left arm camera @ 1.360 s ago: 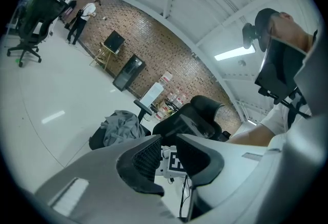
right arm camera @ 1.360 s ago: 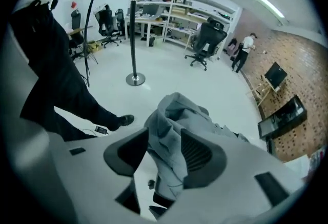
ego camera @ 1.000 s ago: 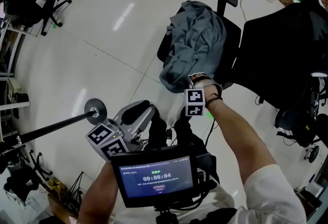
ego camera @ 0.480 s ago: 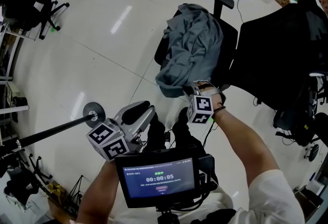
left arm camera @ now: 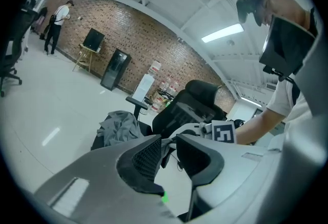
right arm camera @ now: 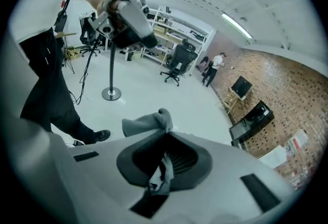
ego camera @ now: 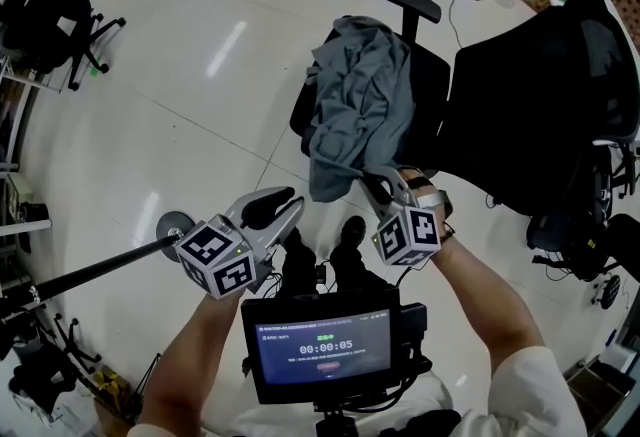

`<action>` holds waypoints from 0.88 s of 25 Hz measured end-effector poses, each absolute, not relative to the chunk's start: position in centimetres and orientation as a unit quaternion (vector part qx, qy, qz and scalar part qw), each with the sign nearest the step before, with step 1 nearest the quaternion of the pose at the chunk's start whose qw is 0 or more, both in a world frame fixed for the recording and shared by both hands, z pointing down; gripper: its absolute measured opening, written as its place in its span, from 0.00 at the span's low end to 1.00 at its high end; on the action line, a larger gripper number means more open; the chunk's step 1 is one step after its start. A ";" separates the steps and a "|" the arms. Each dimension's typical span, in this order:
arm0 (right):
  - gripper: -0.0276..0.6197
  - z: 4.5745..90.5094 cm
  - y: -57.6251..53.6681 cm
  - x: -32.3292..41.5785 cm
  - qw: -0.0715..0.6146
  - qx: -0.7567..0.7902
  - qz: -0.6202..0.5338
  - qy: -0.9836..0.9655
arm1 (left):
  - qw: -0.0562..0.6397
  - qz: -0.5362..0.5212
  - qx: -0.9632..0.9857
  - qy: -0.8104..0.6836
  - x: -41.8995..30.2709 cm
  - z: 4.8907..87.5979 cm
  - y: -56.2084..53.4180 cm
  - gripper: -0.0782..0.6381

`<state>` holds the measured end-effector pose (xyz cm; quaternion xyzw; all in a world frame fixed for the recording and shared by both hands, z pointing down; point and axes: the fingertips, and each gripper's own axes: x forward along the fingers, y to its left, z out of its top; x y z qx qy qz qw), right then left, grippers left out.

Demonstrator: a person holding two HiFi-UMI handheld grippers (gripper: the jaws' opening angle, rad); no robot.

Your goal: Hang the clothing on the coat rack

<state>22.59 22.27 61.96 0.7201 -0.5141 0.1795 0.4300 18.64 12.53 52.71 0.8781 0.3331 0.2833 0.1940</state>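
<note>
Pinching a fold of the grey clothing point(ego camera: 360, 105), the right gripper point(ego camera: 373, 183) sits at centre frame in the head view. Its jaws are fully together on the cloth at the garment's lower edge. The right gripper view confirms this: a strip of fabric is trapped between the pads, and a bunched fold sticks out past the tips.

The bulk of the clothing lies heaped on the black office chair point(ego camera: 432, 85), upper centre of the head view, draped over seat and back.

Left gripper point(ego camera: 272, 209): lower left of centre in the head view. Jaws partly open with a narrow gap and nothing in it. Through that gap the left gripper view shows only the distant chair and garment. This gripper is not touching the clothing.

Coat rack point(ego camera: 175, 223): its round base rests on the pale floor point(ego camera: 150, 75), just left of the left gripper in the head view, and the pole runs off toward the left edge. In the right gripper view the rack stands upright at upper left, well apart from the chair.

Screen point(ego camera: 320, 350): bottom centre of the head view, below both grippers.
</note>
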 end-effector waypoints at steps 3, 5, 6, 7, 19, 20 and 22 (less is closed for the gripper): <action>0.06 59.7 23.0 22.6 0.435 0.727 0.159 -0.506 | 0.125 0.284 0.881 0.357 20.4 53.5 13.1 0.34; 0.06 58.5 23.6 22.6 0.441 0.729 0.148 -0.502 | 0.056 0.284 0.876 0.386 21.6 54.4 14.0 0.41; 0.06 58.0 23.8 22.7 0.443 0.730 0.143 -0.500 | 0.020 0.285 0.869 0.404 22.1 55.0 14.7 0.45; 0.06 57.5 24.1 22.7 0.444 0.731 0.139 -0.499 | -0.015 0.286 0.859 0.424 22.5 55.6 15.5 0.48; 0.06 53.3 26.5 22.3 0.473 0.724 0.104 -0.491 | -0.316 0.286 0.686 0.590 25.8 61.7 21.6 0.52; 0.06 53.0 26.7 22.3 0.479 0.720 0.099 -0.492 | -0.343 0.283 0.666 0.599 26.0 62.1 21.7 0.52; 0.06 52.6 27.0 22.1 0.489 0.714 0.088 -0.493 | -0.386 0.274 0.632 0.613 26.4 62.7 22.3 0.52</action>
